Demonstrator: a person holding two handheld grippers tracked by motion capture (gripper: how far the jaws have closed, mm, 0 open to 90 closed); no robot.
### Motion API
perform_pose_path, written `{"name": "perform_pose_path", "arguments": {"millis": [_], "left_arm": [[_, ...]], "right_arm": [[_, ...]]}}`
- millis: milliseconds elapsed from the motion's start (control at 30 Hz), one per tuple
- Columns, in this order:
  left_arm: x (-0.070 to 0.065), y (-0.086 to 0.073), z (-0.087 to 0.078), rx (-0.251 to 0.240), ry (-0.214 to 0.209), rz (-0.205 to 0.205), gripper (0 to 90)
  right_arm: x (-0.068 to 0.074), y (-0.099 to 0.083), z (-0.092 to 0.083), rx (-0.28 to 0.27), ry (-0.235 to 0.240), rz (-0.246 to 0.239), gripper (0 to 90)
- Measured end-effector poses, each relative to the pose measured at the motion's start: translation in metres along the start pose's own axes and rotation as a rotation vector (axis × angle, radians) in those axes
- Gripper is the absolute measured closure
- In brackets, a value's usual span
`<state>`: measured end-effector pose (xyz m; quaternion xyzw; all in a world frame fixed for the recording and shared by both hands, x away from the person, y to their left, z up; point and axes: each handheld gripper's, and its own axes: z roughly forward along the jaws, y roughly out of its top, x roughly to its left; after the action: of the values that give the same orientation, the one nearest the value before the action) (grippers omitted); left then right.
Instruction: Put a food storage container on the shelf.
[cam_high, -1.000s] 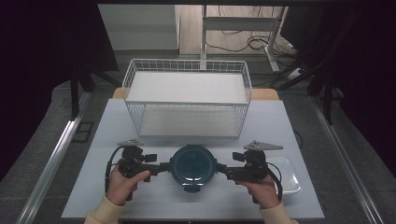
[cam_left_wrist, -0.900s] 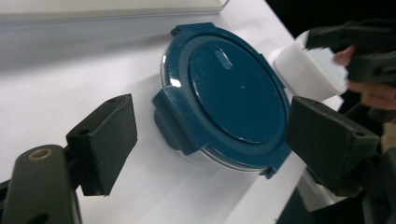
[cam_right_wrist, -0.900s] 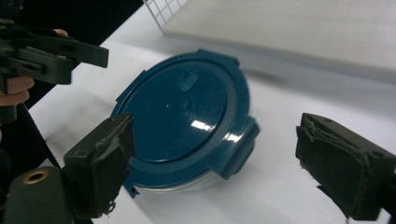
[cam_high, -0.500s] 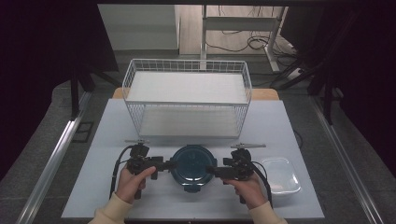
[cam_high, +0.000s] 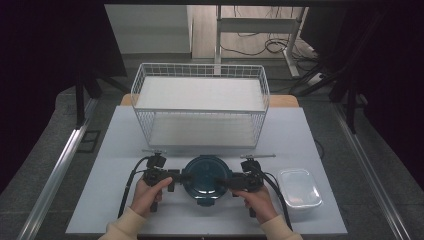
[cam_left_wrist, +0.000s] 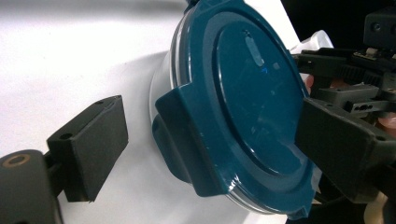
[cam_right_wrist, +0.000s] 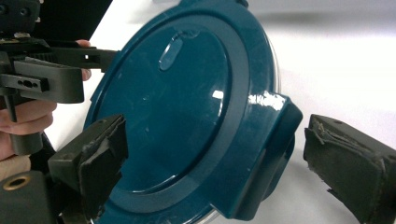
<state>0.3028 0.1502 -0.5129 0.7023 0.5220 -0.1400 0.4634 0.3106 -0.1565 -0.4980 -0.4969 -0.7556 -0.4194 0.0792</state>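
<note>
Lower centre of the high view: the round dark-teal lidded plastic container is sitting between the released left gripper and released right gripper, each bracketing one latch tab.

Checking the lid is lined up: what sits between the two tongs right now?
The round dark-blue lidded container sits between the left tongs and right tongs, seen in the high view.
</note>
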Motion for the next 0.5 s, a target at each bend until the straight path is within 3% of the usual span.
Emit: {"name": "perform_pose_path", "arguments": {"millis": [167,200,233,267,333,500], "left_arm": [[0.003,-0.001,0.006,0.025,-0.013,-0.013,10.1],[0.004,-0.002,0.008,0.024,-0.023,-0.019,10.2],[0.008,-0.003,0.01,0.027,-0.062,-0.053,11.3],[0.009,-0.004,0.011,0.03,-0.064,-0.074,11.3],[0.009,-0.005,0.011,0.031,-0.051,-0.073,12.9],[0.005,-0.007,0.013,0.047,-0.078,-0.094,20.6]], "right_arm": [[-0.004,-0.001,0.002,0.012,0.037,0.034,8.0],[-0.005,-0.001,0.002,0.013,0.044,0.044,8.7],[-0.007,-0.002,0.004,0.017,0.049,0.056,9.7],[-0.007,-0.002,0.004,0.018,0.052,0.063,10.2],[-0.007,-0.003,0.005,0.021,0.063,0.071,12.4],[-0.007,-0.004,0.006,0.024,0.072,0.092,20.1]]}}
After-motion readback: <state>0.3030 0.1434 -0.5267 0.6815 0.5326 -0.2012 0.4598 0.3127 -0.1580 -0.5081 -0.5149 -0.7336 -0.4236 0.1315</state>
